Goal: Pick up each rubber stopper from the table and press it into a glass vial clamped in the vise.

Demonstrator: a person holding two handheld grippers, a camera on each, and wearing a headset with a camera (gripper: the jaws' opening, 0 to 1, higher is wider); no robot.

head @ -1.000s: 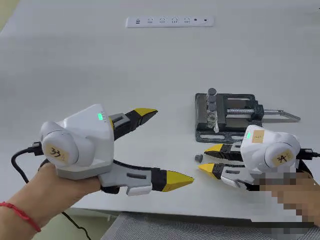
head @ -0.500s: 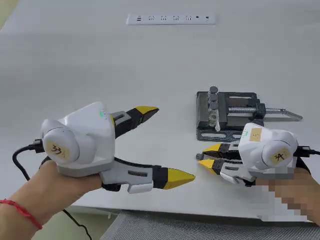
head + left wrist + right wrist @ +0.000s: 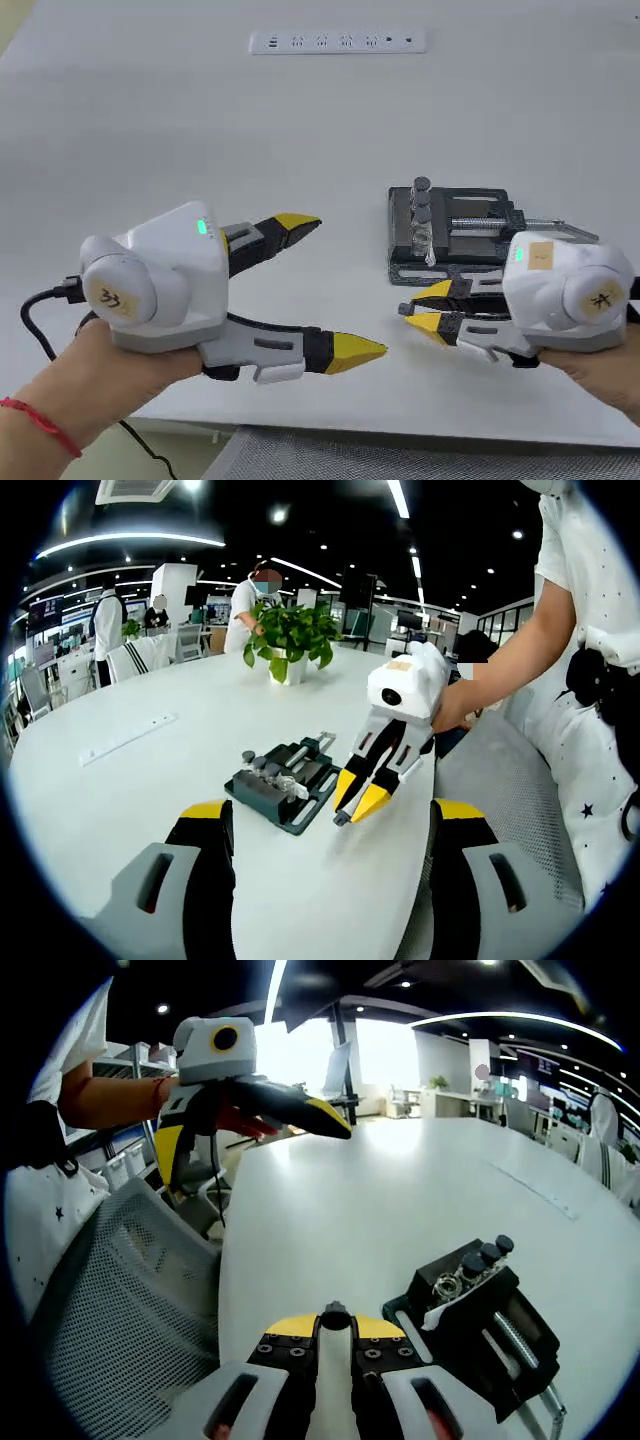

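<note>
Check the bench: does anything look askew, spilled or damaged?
Nothing stands out. The vise sits flat on the table with its vials upright in a row; the nearest one is open. The right gripper is shut on a stopper. Nothing is spilled.

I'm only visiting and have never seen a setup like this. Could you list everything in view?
Table: one, white, under everything.
Power strip: one, white, at the table's far edge.
Vise: one, dark, on the table's right side.
Glass vials: about four, clear, clamped in the vise; three look stoppered.
Rubber stopper: one, dark grey, pinched at the tips of the right gripper.
Potted plant: one, green, far across the table.
Left gripper: one, white with yellow tips, held open.
Right gripper: one, white with yellow tips, closed on the stopper.
</note>
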